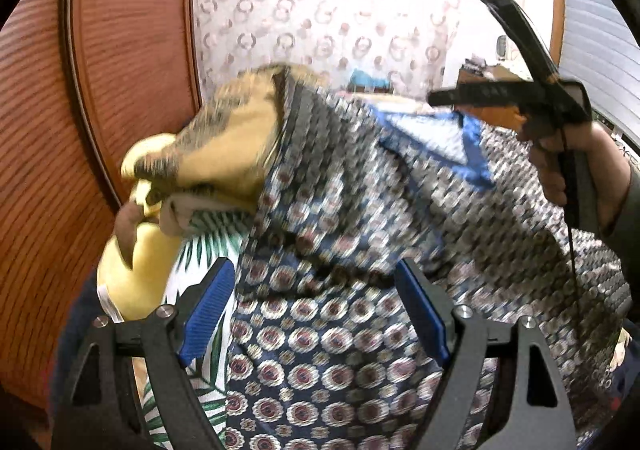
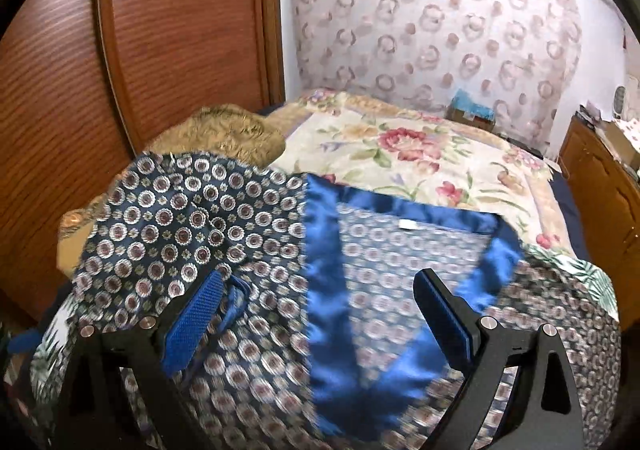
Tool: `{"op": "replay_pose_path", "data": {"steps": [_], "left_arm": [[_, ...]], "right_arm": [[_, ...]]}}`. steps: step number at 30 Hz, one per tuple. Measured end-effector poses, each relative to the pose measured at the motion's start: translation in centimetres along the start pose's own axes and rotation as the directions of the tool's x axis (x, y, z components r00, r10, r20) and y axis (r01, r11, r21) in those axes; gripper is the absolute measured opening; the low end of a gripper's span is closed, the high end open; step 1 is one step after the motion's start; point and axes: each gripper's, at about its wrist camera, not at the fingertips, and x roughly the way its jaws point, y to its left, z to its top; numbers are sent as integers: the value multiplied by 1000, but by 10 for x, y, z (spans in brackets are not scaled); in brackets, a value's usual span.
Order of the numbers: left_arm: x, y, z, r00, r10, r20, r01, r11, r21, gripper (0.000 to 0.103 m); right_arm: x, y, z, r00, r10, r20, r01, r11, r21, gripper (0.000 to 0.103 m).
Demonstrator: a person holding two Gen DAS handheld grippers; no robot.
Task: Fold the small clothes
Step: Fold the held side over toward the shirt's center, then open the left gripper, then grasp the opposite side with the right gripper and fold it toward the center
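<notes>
Jaws: both wide, empty, left gripper (image 1: pixel 312 314) and right gripper (image 2: pixel 316 314). Navy medallion-print satin garment with blue collar (image 2: pixel 224 218): flatten on bed before folding.

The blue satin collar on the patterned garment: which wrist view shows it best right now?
The right wrist view. There the blue satin collar runs down the middle of the patterned garment as a full V, though blurred. The left wrist view catches only a small, blurred piece of it far off.

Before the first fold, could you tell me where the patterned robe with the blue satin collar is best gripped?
Probably at the blue satin collar near the neck: it lies flat and facing up on the patterned robe. Come from above with the open right gripper, pinching one collar edge.
</notes>
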Motion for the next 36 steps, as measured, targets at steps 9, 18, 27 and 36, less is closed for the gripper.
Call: {"op": "replay_pose_path", "data": {"steps": [9,18,27,36], "left_arm": [[-24,-39,33,994,-38,103,32,998,60,83],[-26,-77,47,987,-84,137,70,992,105,83],[13,-116,45,987,-151,52,140,977,163,83],[76,-158,36,965,-211,-155,240,950,202,83]], "right_arm": [[-83,-41,-63,997,35,65,-38,998,57,97],[-144,-85,-112,995,-35,97,25,994,107,97],[-202,-120,-150,977,-177,119,158,975,157,97],[-174,-169,-202,967,-248,-63,256,929,268,93]]}}
